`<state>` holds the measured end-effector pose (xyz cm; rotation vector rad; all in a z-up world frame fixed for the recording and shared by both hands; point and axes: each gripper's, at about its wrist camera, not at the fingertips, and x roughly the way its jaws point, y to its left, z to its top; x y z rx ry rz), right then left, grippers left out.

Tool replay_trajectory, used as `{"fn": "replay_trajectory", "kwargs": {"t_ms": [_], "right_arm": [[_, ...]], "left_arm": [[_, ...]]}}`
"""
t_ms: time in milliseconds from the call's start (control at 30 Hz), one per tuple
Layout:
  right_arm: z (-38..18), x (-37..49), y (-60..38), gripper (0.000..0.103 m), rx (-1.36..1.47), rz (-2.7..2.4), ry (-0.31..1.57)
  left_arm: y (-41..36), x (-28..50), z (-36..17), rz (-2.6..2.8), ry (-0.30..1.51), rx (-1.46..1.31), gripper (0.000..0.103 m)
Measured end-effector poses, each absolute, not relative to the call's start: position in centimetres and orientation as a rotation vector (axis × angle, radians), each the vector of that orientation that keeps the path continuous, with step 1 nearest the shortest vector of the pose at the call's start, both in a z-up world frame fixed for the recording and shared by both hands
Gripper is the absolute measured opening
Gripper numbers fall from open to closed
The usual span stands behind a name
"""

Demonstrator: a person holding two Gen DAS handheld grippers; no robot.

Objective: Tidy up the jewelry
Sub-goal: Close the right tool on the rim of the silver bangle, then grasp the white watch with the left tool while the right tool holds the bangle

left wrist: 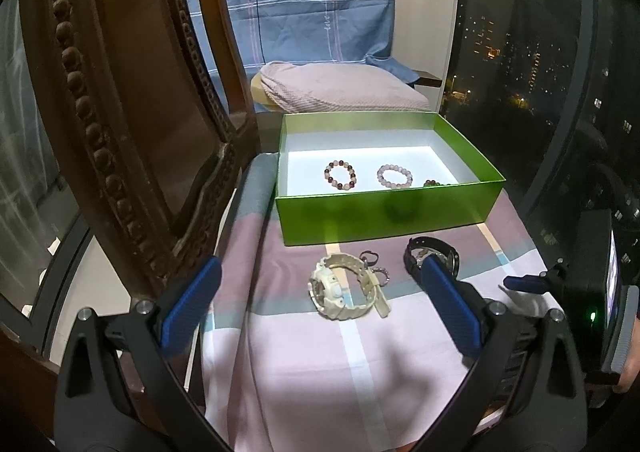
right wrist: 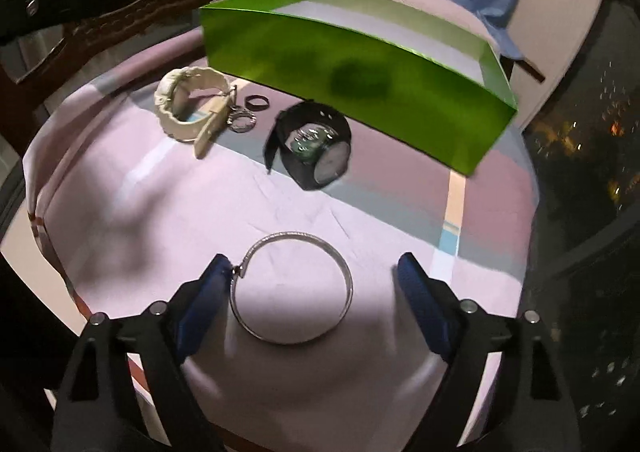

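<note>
Right wrist view: my right fingers (right wrist: pixel 316 284) stand wide apart over the cloth-covered surface (right wrist: pixel 140 187), with a silver bangle (right wrist: pixel 291 288) lying flat between them; its clasp end touches my left-hand pad, while the other pad stands clear of it, so nothing is gripped; beyond it a black watch (right wrist: pixel 316 145) lies on its side just before the green box (right wrist: pixel 352 79), and to its left a cream watch (right wrist: pixel 190 107) sits with a small dark ring (right wrist: pixel 256 103) and a silver ring (right wrist: pixel 242 120) beside its strap.

In the left wrist view my left fingers (left wrist: pixel 320 300) are spread open and empty above the same cloth; the cream watch (left wrist: pixel 346 290) lies between them on the surface, the black watch (left wrist: pixel 432 260) partly behind my right-hand pad; inside the open green box (left wrist: pixel 384 211) rest a bracelet of mixed dark and pale beads (left wrist: pixel 340 174), a pale pink bead bracelet (left wrist: pixel 394 176) next to it, and a green beaded piece (left wrist: pixel 434 183) mostly hidden by the front wall; a carved wooden frame (left wrist: pixel 120 111) stands at the left; my other gripper shows at the far right edge.
</note>
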<state>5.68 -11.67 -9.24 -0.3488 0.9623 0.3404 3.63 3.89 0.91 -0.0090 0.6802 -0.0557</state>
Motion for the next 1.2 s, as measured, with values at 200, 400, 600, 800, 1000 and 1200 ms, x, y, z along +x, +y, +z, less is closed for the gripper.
{"fn": "replay_trajectory", "kwargs": {"t_ms": [200, 400, 600, 800, 1000, 1200], "right_arm": [[-9.4, 5.9, -11.5, 0.071, -0.293, 0.407, 1.002], [-9.2, 5.9, -11.6, 0.06, -0.282, 0.421, 1.002], [-8.9, 5.8, -10.9, 0.059, -0.3, 0.417, 0.996], [-5.9, 6.2, -12.9, 0.059, -0.211, 0.4, 0.922], [-5.2, 7.5, -15.0, 0.059, -0.14, 0.36, 0.918], [-5.0, 7.2, -14.4, 0.059, -0.148, 0.384, 0.91]], "left_arm": [[3.8, 3.7, 0.8, -0.058, 0.686, -0.006, 0.099], [4.0, 3.7, 0.6, -0.054, 0.691, -0.007, 0.099], [4.3, 3.7, 0.7, -0.05, 0.691, -0.016, 0.099], [3.6, 4.0, -0.1, -0.081, 0.732, 0.008, 0.099], [1.2, 5.6, -2.8, -0.109, 0.811, 0.1, 0.099], [-0.4, 8.5, -5.6, -0.088, 0.893, 0.119, 0.093]]}}
